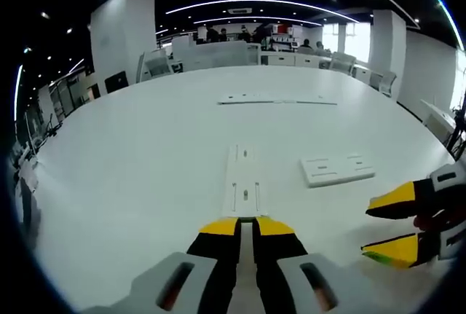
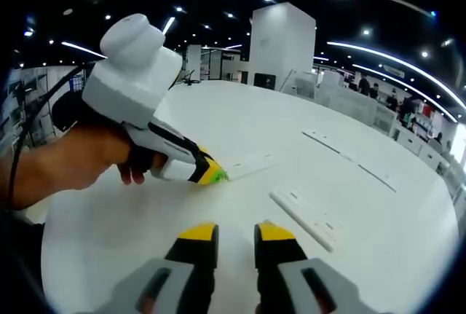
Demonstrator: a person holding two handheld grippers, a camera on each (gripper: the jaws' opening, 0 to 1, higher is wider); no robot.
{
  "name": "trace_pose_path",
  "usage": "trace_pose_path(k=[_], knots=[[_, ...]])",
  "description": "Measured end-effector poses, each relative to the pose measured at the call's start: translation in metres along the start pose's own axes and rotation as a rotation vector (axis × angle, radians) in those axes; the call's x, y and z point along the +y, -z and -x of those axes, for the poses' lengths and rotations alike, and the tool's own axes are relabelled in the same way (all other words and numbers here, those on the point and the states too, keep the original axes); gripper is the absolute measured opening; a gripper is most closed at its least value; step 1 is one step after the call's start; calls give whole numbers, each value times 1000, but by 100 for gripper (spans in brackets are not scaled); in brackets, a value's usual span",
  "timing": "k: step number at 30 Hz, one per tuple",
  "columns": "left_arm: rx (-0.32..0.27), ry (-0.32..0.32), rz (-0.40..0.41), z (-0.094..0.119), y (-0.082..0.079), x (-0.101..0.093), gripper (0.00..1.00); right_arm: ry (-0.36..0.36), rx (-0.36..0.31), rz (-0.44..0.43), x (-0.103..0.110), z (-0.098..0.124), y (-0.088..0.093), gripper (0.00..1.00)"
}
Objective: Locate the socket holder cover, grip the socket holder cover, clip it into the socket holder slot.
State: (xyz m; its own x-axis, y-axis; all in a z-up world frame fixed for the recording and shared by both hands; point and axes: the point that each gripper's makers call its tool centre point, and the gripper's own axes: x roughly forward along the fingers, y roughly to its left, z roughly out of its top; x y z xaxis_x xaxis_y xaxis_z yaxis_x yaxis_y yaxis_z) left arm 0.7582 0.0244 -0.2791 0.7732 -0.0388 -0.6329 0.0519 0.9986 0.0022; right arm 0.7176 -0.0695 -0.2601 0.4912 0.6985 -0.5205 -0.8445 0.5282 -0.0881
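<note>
On the white table [image 1: 131, 183], the left gripper [image 1: 246, 228] pinches the near end of a flat white socket holder [image 1: 244, 181] at twelve o'clock. The socket holder cover [image 1: 337, 169] lies at two o'clock. The right gripper [image 2: 237, 234], jaws spread, hovers empty.

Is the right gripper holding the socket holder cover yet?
No. In the right gripper view, the right gripper is open and empty, with the socket holder cover lying on the table ahead.
</note>
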Motion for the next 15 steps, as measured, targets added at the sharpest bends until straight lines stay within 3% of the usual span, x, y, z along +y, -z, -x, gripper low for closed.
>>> trace_pose_path(k=[1,4,5,7,9,15], knots=[[-30,-11,-17,1,-4,1,9,1,0,-1,-1,0,0,22],[-9,28,-3,-4,-7,1,13,3,2,-4,-2,0,1,22],[-48,31,-21,-3,-13,1,16,3,2,-4,-2,0,1,22],[-25,60,-28,3,-7,-8,21,4,5,-7,-4,-1,2,22],[-9,68,-31,2,-9,-8,22,7,7,-7,-4,-2,3,22],[-51,93,-58,11,-13,-12,22,12,2,-12,-8,-2,2,22]])
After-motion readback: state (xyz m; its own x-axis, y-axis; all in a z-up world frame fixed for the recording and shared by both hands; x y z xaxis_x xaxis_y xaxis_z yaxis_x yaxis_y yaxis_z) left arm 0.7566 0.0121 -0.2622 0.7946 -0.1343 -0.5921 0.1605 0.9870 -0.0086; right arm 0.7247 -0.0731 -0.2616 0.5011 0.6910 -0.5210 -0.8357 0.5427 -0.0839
